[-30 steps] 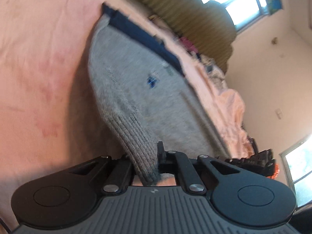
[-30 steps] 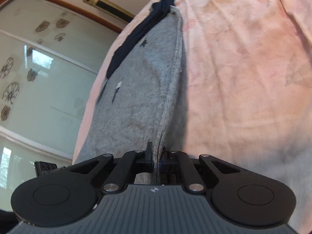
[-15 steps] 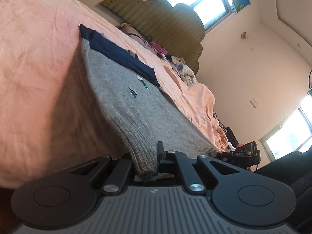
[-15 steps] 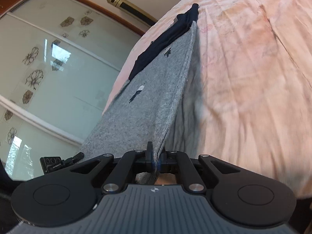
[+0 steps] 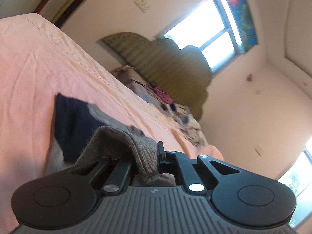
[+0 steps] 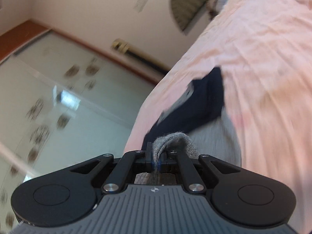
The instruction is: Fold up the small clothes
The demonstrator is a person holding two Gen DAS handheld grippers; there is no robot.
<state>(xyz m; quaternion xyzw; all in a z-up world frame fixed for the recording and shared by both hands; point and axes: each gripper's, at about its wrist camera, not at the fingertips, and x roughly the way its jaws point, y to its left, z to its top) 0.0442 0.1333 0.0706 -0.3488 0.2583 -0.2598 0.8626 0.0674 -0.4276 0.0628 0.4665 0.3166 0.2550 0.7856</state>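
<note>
A small grey knit garment (image 5: 124, 144) with a navy band (image 5: 72, 122) lies on the pink bed sheet (image 5: 39, 58). My left gripper (image 5: 148, 159) is shut on the grey ribbed hem, which bunches up over its jaws. My right gripper (image 6: 156, 158) is shut on another part of the grey hem (image 6: 175, 138). In the right wrist view the navy band (image 6: 200, 101) lies just beyond the jaws on the sheet (image 6: 263, 58). Most of the garment's body is hidden behind the grippers.
A padded olive headboard (image 5: 165, 58) and a heap of mixed clothes (image 5: 171, 105) lie at the far end of the bed. A bright window (image 5: 214, 29) is above it. Glass sliding doors (image 6: 58, 101) stand left of the bed edge in the right wrist view.
Both grippers have carried the grey hem forward toward the navy band. The stretched grey body has collapsed out of sight, and the hem now bunches over the jaws.
</note>
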